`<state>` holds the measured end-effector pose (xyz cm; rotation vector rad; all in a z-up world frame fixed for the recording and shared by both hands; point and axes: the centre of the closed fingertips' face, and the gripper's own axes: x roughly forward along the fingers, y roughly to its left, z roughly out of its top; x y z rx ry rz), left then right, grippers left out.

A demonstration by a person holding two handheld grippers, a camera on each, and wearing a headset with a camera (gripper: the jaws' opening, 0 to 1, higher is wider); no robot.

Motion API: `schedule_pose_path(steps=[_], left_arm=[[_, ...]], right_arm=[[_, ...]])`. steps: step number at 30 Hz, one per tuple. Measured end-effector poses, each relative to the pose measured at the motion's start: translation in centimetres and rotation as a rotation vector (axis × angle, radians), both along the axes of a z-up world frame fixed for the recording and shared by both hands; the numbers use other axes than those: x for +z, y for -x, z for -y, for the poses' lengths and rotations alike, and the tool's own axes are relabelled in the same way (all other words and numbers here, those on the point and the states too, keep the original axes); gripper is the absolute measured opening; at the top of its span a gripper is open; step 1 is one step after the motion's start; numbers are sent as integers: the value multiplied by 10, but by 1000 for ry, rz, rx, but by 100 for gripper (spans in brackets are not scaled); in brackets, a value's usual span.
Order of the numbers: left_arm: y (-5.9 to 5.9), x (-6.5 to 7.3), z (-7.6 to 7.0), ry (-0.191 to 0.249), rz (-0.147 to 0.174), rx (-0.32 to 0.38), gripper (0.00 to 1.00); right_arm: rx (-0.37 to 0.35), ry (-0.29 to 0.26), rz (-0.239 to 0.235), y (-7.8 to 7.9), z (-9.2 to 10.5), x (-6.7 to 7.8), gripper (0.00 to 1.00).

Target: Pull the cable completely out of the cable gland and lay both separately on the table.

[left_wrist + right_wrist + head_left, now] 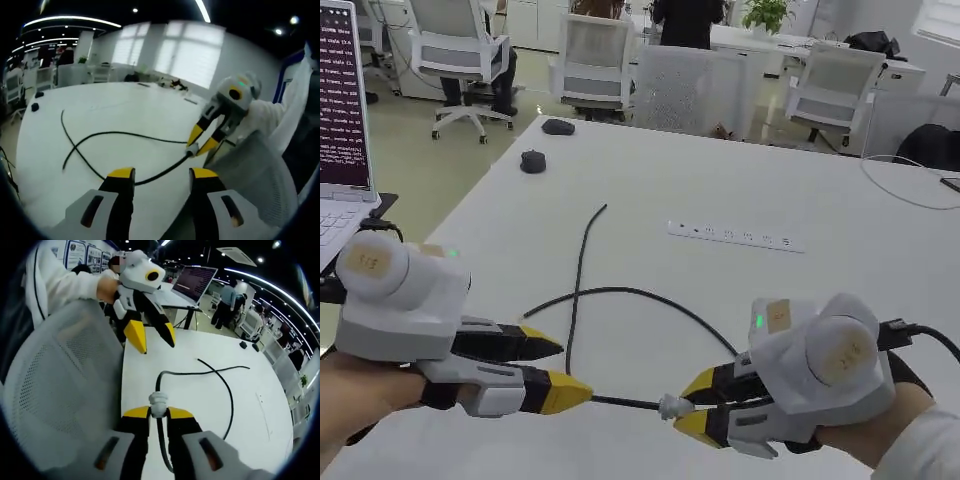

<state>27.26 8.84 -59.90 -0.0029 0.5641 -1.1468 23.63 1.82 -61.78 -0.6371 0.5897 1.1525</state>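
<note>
Black cable [577,293] looks light and limp; the rigid cable gland [670,406] sits clenched in the fingers of the right gripper [685,405]. Left gripper [575,370] fingers stand released; the best hold is judged to be the cable beside the gland.

In the right tongs [691,404] sits the gland [669,406]; its cable [630,291] runs left over the worktop [720,190], seemingly crossing itself.
</note>
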Motion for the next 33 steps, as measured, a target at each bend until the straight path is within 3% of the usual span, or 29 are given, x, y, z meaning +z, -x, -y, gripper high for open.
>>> schedule_pose_path(steps=[3, 5, 10, 15, 19, 22, 24, 26, 31, 33], left_arm=[[10, 6, 10, 24, 22, -61, 44], [13, 11, 15, 60, 18, -79, 44], [18, 14, 19, 59, 39, -109, 42], [27, 23, 26, 102, 61, -167, 38], [36, 28, 32, 137, 75, -217, 32], [41, 41, 37, 193, 107, -250, 26], [45, 44, 38, 221, 84, -265, 22], [45, 43, 38, 218, 79, -265, 22], [52, 51, 40, 233, 146, -306, 18], [51, 52, 40, 244, 150, -304, 17]], right_arm=[[19, -12, 16, 1, -8, 8, 11], [26, -17, 20, 2, -11, 12, 11], [61, -17, 52, 5, -20, 23, 11], [110, -35, 84, 11, -28, 34, 11], [162, -57, 149, 15, -33, 43, 11], [184, -76, 176, 19, -35, 49, 11], [187, -85, 189, 19, -34, 52, 11], [192, -94, 193, 20, -34, 54, 11], [214, -115, 215, 23, -35, 60, 11], [213, -132, 220, 22, -35, 63, 11]])
